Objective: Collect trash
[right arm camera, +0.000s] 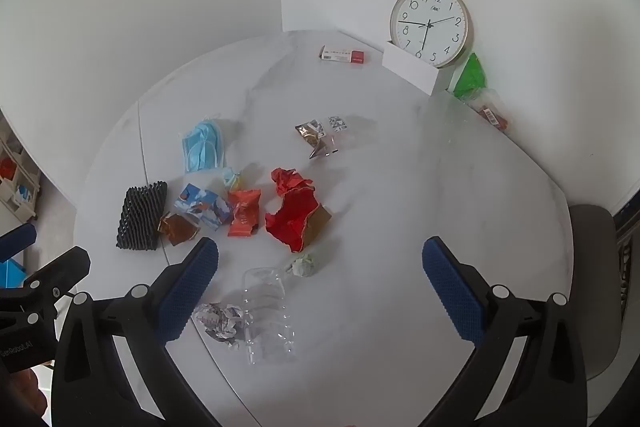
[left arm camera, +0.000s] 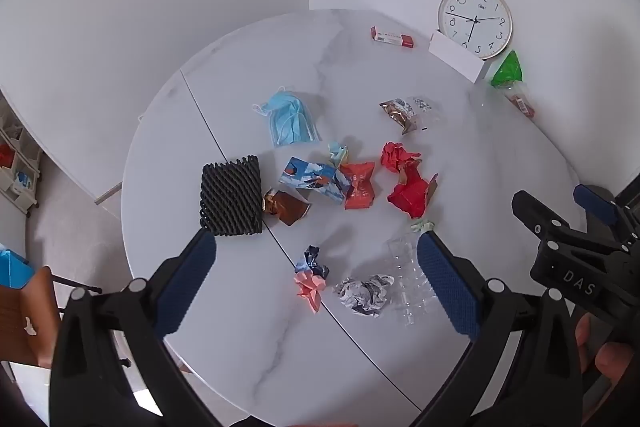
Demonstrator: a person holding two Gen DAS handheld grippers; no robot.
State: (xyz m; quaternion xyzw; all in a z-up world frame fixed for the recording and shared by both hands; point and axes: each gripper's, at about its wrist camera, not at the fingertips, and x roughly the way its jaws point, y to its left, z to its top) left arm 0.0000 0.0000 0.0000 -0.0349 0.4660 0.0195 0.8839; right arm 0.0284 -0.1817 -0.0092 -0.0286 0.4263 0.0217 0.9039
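Note:
Trash lies scattered on a round white marble table (left arm camera: 248,347). There is a blue face mask (left arm camera: 292,121), a black foam net (left arm camera: 232,197), a blue printed box (left arm camera: 316,179), an orange-red wrapper (left arm camera: 360,185), crumpled red paper (left arm camera: 408,187), a crumpled grey paper ball (left arm camera: 362,293) and a clear plastic tray (left arm camera: 412,279). My left gripper (left arm camera: 316,255) hangs open above the table's near part, nothing between its fingers. My right gripper (right arm camera: 320,255) is open too, over the clear tray (right arm camera: 268,311) and a pale green wad (right arm camera: 304,265).
A wall clock (left arm camera: 475,20) leans at the back right behind a white box (left arm camera: 456,57). A red-and-white carton (left arm camera: 394,38), a green bag (left arm camera: 508,69) and a clear snack wrapper (left arm camera: 408,111) lie at the back. A wooden chair (left arm camera: 24,315) stands at the left.

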